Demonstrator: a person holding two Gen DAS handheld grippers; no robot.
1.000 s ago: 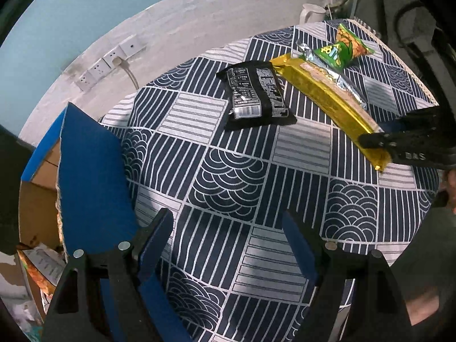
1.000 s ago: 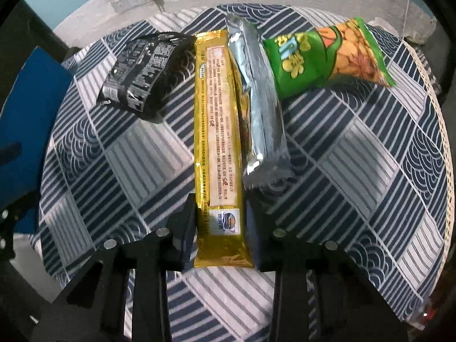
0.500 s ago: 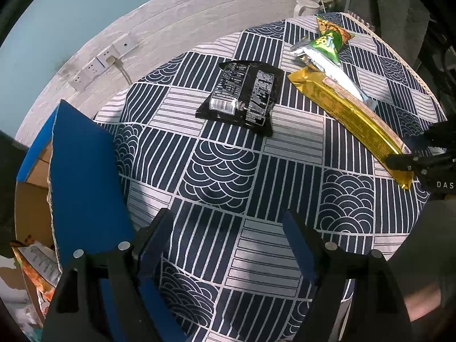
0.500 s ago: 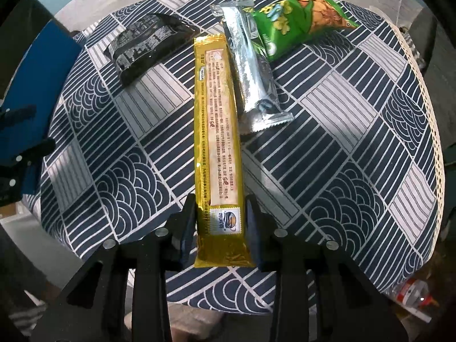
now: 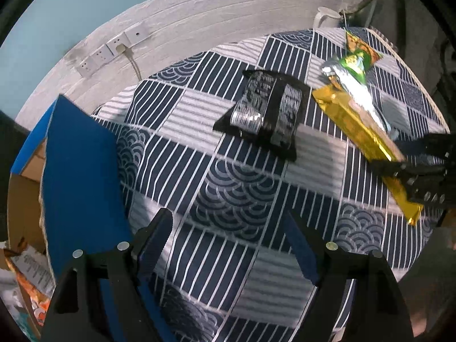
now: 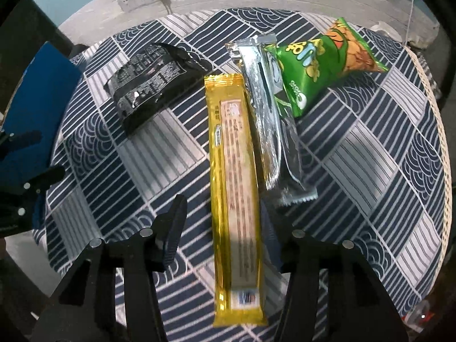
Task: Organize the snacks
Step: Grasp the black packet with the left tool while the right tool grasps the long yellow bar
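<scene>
I'm seeing the gold packet (image 6: pixel 235 199) hiding my right gripper's (image 6: pixel 225 222) far finger. The box (image 5: pixel 25 196) is running off the left wrist view's edge.

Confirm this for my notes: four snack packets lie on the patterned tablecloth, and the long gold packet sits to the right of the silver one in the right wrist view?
Not quite. The right wrist view shows the long gold packet to the left of the silver foil packet. Four packets on the patterned tablecloth is right.

A navy and white patterned cloth (image 6: pixel 159 154) covered the table; white wall sockets (image 5: pixel 114 51) with one plugged cable (image 5: pixel 134 64) sat behind, near a white mug (image 5: pixel 325 18).
</scene>
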